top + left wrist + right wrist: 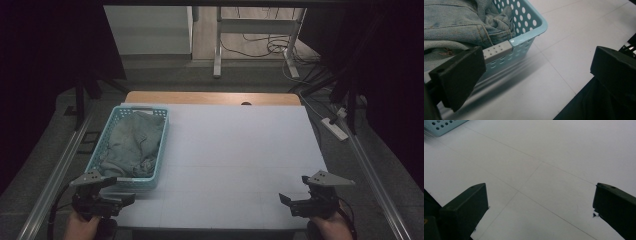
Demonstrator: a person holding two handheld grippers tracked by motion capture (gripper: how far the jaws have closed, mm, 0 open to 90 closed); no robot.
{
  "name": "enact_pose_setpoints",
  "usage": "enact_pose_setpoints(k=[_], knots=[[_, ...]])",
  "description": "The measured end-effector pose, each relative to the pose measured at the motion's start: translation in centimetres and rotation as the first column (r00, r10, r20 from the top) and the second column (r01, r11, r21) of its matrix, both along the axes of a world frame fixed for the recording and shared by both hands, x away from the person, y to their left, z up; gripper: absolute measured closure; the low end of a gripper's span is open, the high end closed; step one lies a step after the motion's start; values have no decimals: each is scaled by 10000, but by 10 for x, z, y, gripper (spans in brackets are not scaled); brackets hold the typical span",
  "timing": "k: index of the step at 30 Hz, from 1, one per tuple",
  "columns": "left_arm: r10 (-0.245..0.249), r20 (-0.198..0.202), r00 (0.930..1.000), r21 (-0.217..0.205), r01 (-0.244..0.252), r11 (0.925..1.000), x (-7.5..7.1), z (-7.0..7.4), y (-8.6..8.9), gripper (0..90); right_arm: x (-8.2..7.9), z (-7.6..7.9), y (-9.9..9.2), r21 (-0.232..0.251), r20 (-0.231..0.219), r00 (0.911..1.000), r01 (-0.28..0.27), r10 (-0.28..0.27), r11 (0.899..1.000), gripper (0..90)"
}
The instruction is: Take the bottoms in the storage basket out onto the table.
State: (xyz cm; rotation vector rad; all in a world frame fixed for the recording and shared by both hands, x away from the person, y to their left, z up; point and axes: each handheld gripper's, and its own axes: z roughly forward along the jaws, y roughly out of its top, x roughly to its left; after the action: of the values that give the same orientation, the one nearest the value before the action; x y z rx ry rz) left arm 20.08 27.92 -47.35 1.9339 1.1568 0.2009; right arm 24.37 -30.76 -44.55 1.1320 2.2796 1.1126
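No readable writing, brand or label on anything in frame.

Left gripper [125, 199]: at the near-left corner of the tabletop [240, 165], held in the person's left hand [80, 227]. Jaws spread wide, nothing between them, pads touching nothing. In the left gripper view the left jaw sits just in front of the near end of the basket [529, 37], close to its grey handle [497, 51]; can't tell from that view whether it touches. The high view shows the gripper just short of the basket's near wall.

Right gripper [285, 200]: at the near-right corner of the tabletop, held in the person's right hand [330, 227]. Jaws spread wide, empty. The right gripper view shows bare white surface with thin seam lines between the two jaws, plus one corner of the basket far off at top left.

Basket: light blue plastic, perforated walls, lying along the left edge of the tabletop, long side running near to far. Near end is just beyond the left gripper; far end reaches close to the far-left corner.

Denim garment [132, 142]: faded grey-blue, crumpled inside the basket and heaped up to about the rim. Stitched seams and a folded hem are visible in the left gripper view.

Far edge of the tabletop: strip of bare wood [210, 97] past the white sheet.

Beyond the table: white desk frame [260, 35] and loose cables [265, 47] on the floor.
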Motion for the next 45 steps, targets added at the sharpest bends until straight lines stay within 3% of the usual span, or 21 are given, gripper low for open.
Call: enact_pose_setpoints(k=[11, 24, 30, 40, 45], knots=[[11, 2, 10000, 78, -11, 10000, 0, -1, 1, 0, 1, -1, 1, -63, -135, 9997, -195, 194, 9998, 4], [-33, -5, 10000, -230, 32, 9997, 0, 0, 3, 0, 2, -1, 4, -239, -262, 9989, -389, 382, 9990, 5], [-3, 189, 9998, -517, 13, 9987, -1, 2, 4, 0, 2, -2, 4, -253, -303, 9988, -396, 388, 9989, 5], [143, 604, 9981, -602, -107, 9981, 2, 8, 4, 0, 3, -2, 5, -304, -394, 9985, -394, 382, 9988, 5], [-137, 617, 9980, -485, 167, 9987, 7, 9, 2, 0, 3, -2, 5, -345, -407, 9984, -417, 403, 9985, 5]])
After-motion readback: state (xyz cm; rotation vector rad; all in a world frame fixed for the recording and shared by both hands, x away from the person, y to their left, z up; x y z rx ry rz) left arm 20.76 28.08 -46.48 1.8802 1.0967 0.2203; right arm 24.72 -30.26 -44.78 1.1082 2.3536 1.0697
